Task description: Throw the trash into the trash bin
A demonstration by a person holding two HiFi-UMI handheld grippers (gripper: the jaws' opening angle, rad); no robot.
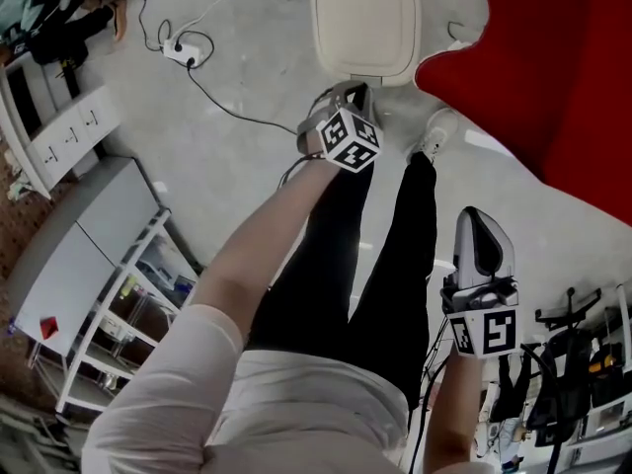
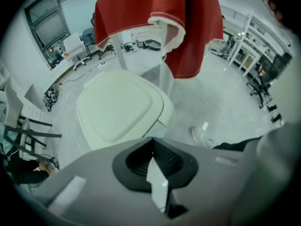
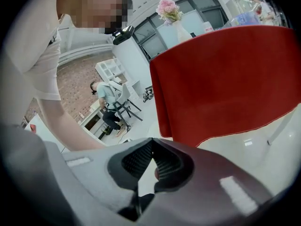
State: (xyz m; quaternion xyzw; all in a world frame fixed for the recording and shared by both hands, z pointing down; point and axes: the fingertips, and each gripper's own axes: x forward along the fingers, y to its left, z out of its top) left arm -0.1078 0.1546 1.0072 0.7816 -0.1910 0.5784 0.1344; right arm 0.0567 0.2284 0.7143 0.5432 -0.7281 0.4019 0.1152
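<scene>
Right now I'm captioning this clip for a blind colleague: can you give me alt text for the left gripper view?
The left gripper, jaws closed on what looks like a white scrap, points down at a cream trash bin whose lid is shut. A red tablecloth hangs behind the bin, over a pale floor.

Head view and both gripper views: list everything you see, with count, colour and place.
trash bin: one, cream, lid down, floor ahead
cloth: one, red, draped at right
paper scrap: one, white, held by the left gripper
power strip: one, white, floor upper left
shelf rack: one, white, left
flowers: one bunch, pink, above the cloth
left gripper: grey, shut on the paper scrap, near the trash bin
right gripper: grey, shut, empty
legs: two, black trousers
</scene>
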